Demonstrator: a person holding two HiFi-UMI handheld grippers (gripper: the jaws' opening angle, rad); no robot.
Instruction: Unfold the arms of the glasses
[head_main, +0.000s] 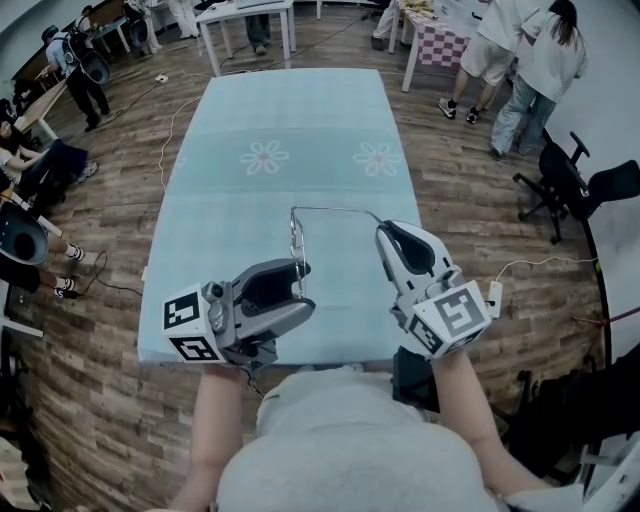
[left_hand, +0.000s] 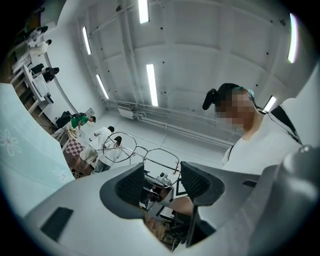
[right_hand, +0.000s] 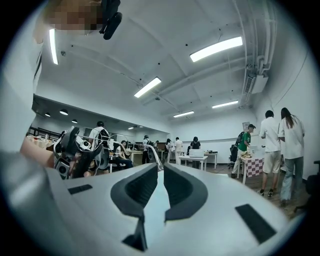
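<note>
Thin wire-framed glasses (head_main: 296, 240) hang in the air over the near end of the pale blue table (head_main: 290, 120). My left gripper (head_main: 300, 275) is shut on their front; in the left gripper view one lens (left_hand: 161, 160) spans the gap between its pads at the left gripper (left_hand: 161, 182) tips. One arm (head_main: 335, 210) sticks out sideways, unfolded, toward my right gripper (head_main: 385, 232). In the right gripper view the arm's curved tip (right_hand: 156, 162) sits at the mouth of the right gripper (right_hand: 161, 172), whose jaws stand slightly open with a slit of light between the pads.
The table's cloth has two flower prints (head_main: 264, 156). Black office chairs (head_main: 560, 180) stand at the right on the wooden floor. People stand at the back right (head_main: 520, 60) and sit at the left (head_main: 40, 170). White tables (head_main: 245, 15) line the far side.
</note>
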